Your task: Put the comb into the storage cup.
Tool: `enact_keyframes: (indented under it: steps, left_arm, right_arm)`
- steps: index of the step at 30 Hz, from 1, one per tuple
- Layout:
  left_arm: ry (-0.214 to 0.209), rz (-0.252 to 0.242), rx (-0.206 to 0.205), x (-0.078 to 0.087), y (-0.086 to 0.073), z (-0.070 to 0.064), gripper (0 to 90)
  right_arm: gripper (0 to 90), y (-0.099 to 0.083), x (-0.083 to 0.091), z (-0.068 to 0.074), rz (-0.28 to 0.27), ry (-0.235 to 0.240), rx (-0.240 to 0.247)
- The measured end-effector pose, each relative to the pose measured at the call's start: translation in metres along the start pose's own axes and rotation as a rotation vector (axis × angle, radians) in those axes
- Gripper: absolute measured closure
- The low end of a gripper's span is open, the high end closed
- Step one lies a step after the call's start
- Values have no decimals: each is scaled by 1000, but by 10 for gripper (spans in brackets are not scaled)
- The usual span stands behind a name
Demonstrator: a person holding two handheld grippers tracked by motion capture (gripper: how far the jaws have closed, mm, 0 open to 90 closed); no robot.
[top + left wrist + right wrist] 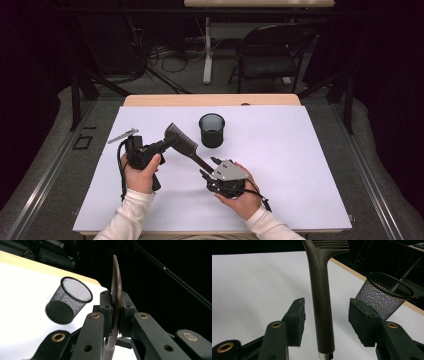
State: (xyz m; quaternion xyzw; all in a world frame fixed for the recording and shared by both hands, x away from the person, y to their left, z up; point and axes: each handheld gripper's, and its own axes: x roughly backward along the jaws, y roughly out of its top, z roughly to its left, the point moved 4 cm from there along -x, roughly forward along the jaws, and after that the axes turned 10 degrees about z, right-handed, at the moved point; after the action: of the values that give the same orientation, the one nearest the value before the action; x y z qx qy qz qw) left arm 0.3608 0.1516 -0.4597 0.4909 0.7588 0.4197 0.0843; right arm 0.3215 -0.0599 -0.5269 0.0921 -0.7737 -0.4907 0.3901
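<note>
The left gripper (116,312) has its jaws clamped flat on the toothed head of a dark brown comb (322,302), whose handle runs between the wide-open jaws of the right gripper (325,320) untouched by either pad, a black mesh pen cup (384,293) standing beyond the right-hand jaw.

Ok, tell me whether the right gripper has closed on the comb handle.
Open: the right gripper has its pads apart either side of the comb handle, with gaps showing.
</note>
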Motion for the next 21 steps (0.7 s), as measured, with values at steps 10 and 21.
enact_keyframes:
  steps: [10,21]
  left_arm:
    - [29,-57,-24,6,2,2,841]
    - [52,-100,-54,10,3,3,841]
  right_arm:
    - [442,1,2,-5,-8,-18,-23]
    - [431,0,3,-17,8,-38,-71]
